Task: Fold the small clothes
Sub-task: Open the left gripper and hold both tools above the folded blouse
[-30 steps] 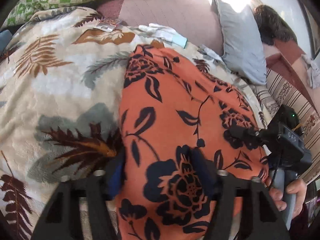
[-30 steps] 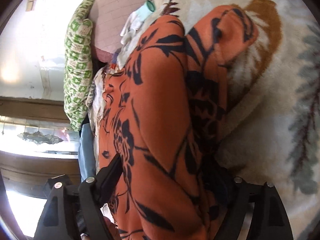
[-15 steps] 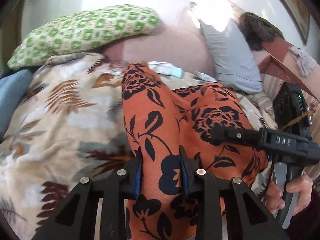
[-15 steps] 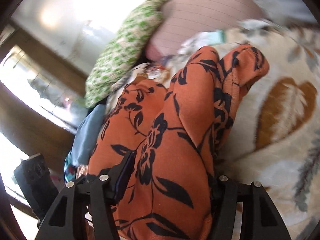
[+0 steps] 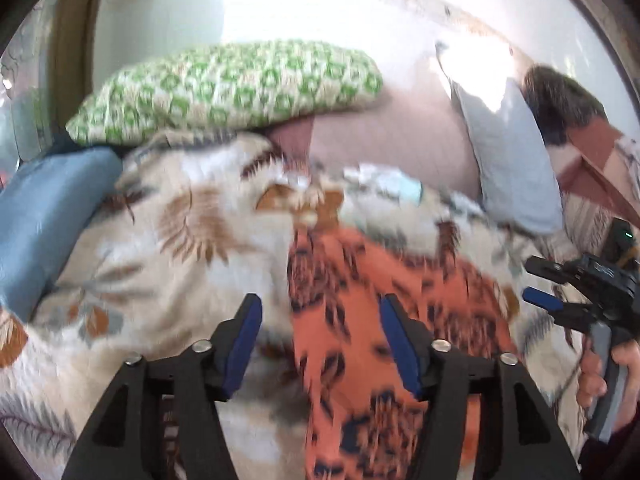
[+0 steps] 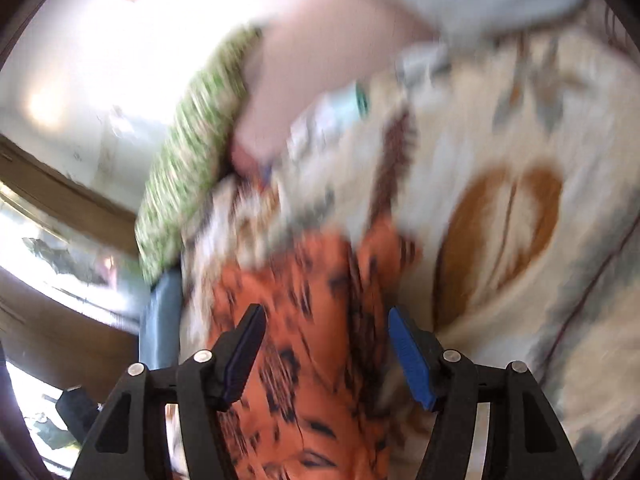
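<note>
An orange garment with a black flower print point(image 5: 360, 320) lies on the leaf-patterned blanket point(image 5: 180, 240); both views are motion-blurred. My left gripper point(image 5: 320, 302) hovers above the garment's left edge. Its jaws are opening, and the blue pads stand clear of the cloth beneath them. My right gripper point(image 6: 325, 314) hangs over the garment point(image 6: 304, 320) with its jaws opening too, and its pads do not press the cloth. In the left wrist view the right gripper point(image 5: 530, 282) is at the far right, held by a hand point(image 5: 600, 380), with nothing between its fingers.
A green patterned pillow point(image 5: 232, 88) and a pink cushion point(image 5: 392, 148) line the back. A blue cushion point(image 5: 44, 216) lies at the left and a grey pillow point(image 5: 508, 160) at the right. A small white and teal cloth point(image 5: 388, 184) rests beyond the garment.
Both grippers have lifted away from the orange garment and let it go. The left jaws, pinched on the cloth half a second ago, now stand wide. The garment lies lower in both views.
</note>
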Tool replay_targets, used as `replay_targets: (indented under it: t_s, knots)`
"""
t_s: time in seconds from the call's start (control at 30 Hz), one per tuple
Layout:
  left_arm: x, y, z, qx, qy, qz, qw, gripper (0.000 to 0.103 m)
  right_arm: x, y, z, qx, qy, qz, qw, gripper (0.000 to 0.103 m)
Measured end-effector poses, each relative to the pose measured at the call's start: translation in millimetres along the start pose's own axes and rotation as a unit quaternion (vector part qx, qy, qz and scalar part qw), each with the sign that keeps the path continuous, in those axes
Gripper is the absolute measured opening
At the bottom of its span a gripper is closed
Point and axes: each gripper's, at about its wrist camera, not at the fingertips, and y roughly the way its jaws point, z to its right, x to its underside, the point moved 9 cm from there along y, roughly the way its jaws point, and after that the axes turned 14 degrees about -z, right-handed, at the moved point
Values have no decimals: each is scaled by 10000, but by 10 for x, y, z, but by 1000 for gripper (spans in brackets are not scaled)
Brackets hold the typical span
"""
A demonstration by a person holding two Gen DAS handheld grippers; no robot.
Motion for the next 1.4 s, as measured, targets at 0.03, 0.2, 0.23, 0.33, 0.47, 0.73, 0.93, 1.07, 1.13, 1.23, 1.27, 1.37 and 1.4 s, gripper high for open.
replay_targets:
  t_s: [0.03, 0.2, 0.23, 0.33, 0.47, 0.73, 0.93, 1.07, 1.13, 1.23, 1.27, 1.37, 1.4]
  knots:
    - [-52, 66, -6, -11, -56, -32, 10000, 63, -48, 32, -157, -54, -155, 77, 9998, 68]
    - [-170, 597, 132, -279, 100, -504, 9983, 63, -115, 491, -594, -512, -734, -310, 9955, 63]
    - [-171, 714, 112, -452, 164, -664, 9966, 63, -120, 619, -624, -463, -785, -399, 9950, 62]
    - [16, 1119, -82, -672, 45, -1438, 9873, 67, 0, 928, -457, -189, -595, -860, 9943, 60]
    - [78, 1226, -296, -4, -592, -1730, 9831, 76, 67, 1087, -133, -138, -229, -1030, 9943, 49]
    - [172, 662, -275, -67, -478, -1239, 9911, 75, 415, 615, -484, -388, -714, -1069, 9910, 49]
    - [600, 373, -152, -644, 180, -1241, 9900, 75, 1071, 477, -546, -63, -1005, -1335, 9859, 49]
    - [1011, 494, -143, -828, 604, -1469, 9838, 77, 1516, 614, -293, 513, -971, -1566, 9815, 50]
    - [1045, 487, -175, -767, 514, -1446, 9852, 80, 1618, 650, -230, 545, -994, -1505, 9821, 50]
    - [1055, 534, -214, -928, 529, -1373, 9848, 92, 1669, 660, -241, 793, -1255, -1365, 9794, 50]
    - [1066, 560, -253, -919, 382, -1410, 9850, 98, 1664, 677, -224, 785, -1221, -1342, 9803, 50]
    - [1116, 616, -349, -688, -182, -1573, 9850, 103, 1650, 692, -146, 530, -997, -1290, 9852, 50]
    - [1133, 604, -336, -674, -214, -1541, 9855, 103, 1646, 683, -131, 451, -936, -1288, 9862, 50]
